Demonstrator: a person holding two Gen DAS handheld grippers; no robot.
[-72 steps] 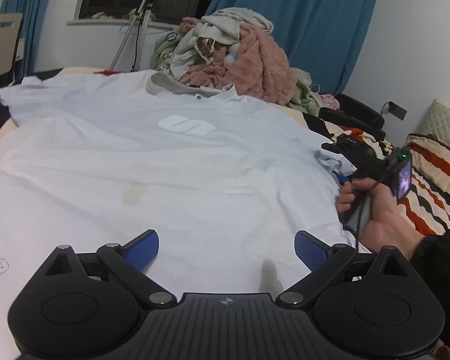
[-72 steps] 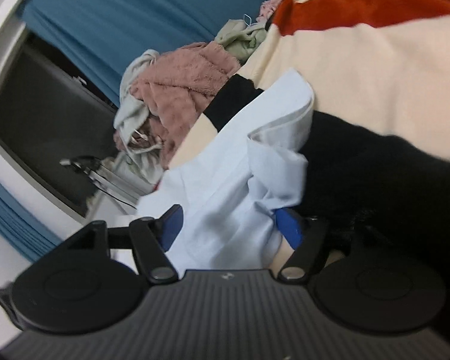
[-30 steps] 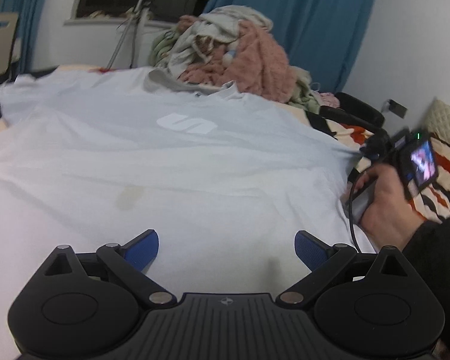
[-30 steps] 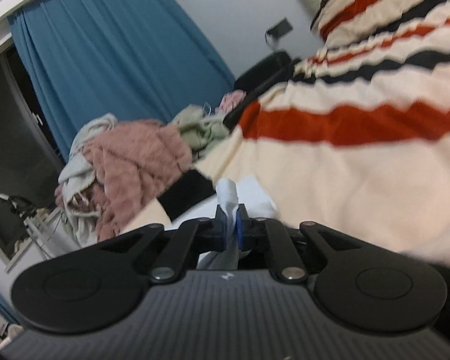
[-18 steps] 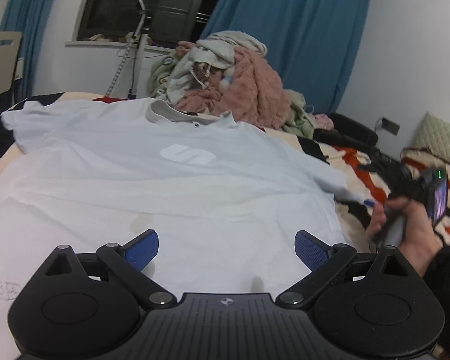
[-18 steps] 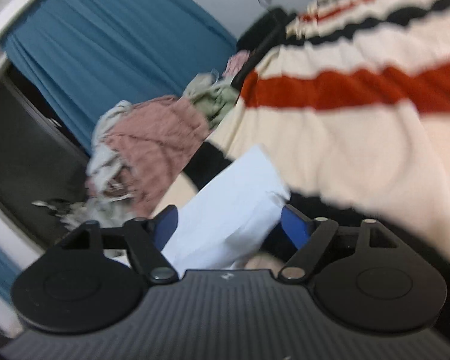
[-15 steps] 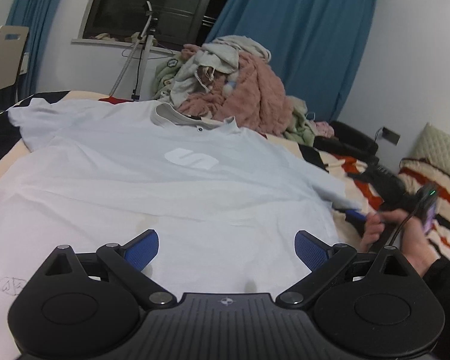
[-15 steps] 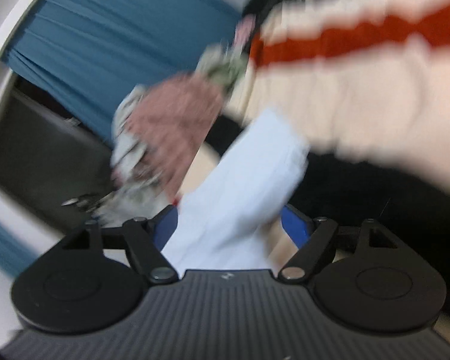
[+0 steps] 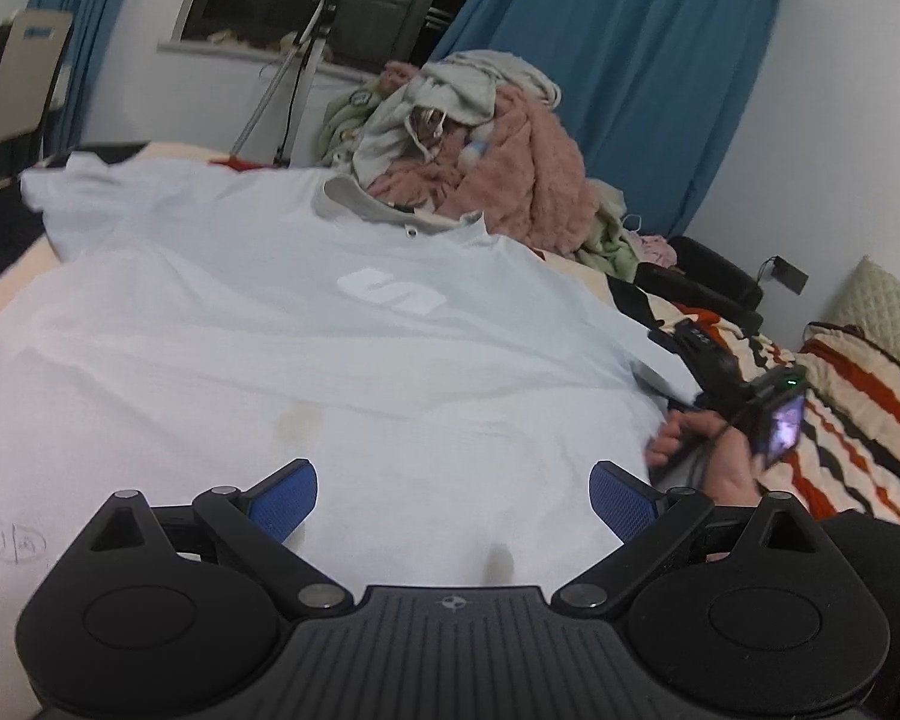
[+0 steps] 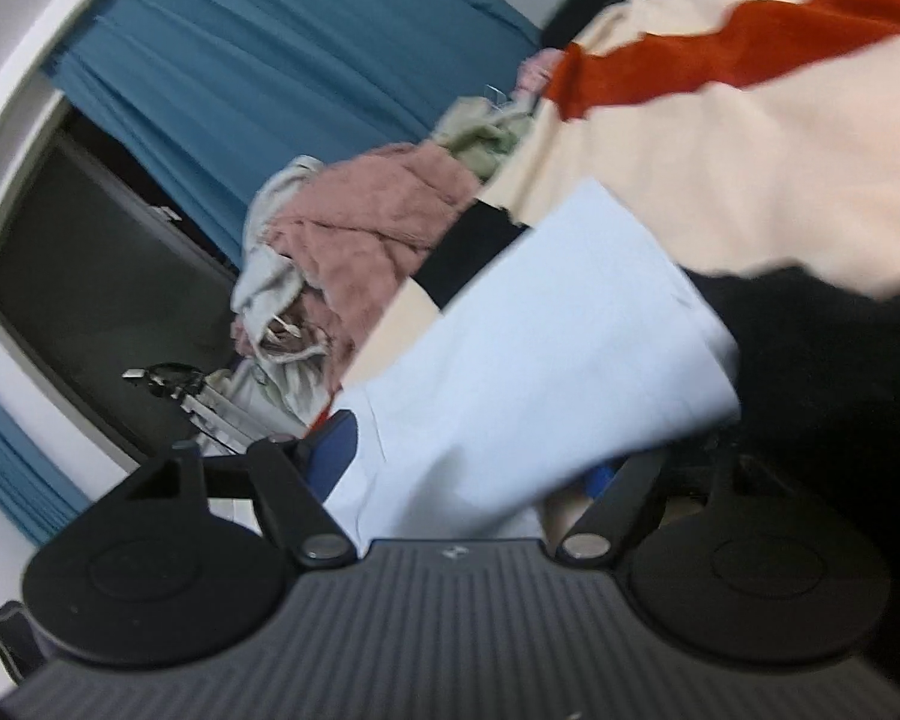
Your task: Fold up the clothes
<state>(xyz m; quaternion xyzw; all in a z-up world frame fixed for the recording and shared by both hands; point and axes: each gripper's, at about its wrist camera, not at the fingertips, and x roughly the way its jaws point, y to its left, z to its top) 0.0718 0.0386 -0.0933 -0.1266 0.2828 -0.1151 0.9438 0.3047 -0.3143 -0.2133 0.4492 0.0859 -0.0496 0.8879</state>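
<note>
A pale blue T-shirt (image 9: 306,348) with a white logo lies spread front-up on the bed. My left gripper (image 9: 453,495) is open and empty, hovering over the shirt's lower part. My right gripper (image 10: 474,462) is open at the shirt's right sleeve (image 10: 546,354), which lies flat between its spread jaws. It also shows in the left wrist view (image 9: 684,354) at the shirt's right edge, held in a hand.
A heap of clothes with a pink fleece (image 9: 510,174) sits at the bed's far end. A striped blanket (image 9: 858,414) covers the bed on the right. A tripod (image 9: 288,78) and blue curtains (image 9: 600,78) stand behind.
My right gripper held the sleeve pinched a second ago, then opened and let it go; the sleeve now lies flat. My left gripper stayed open over the shirt.
</note>
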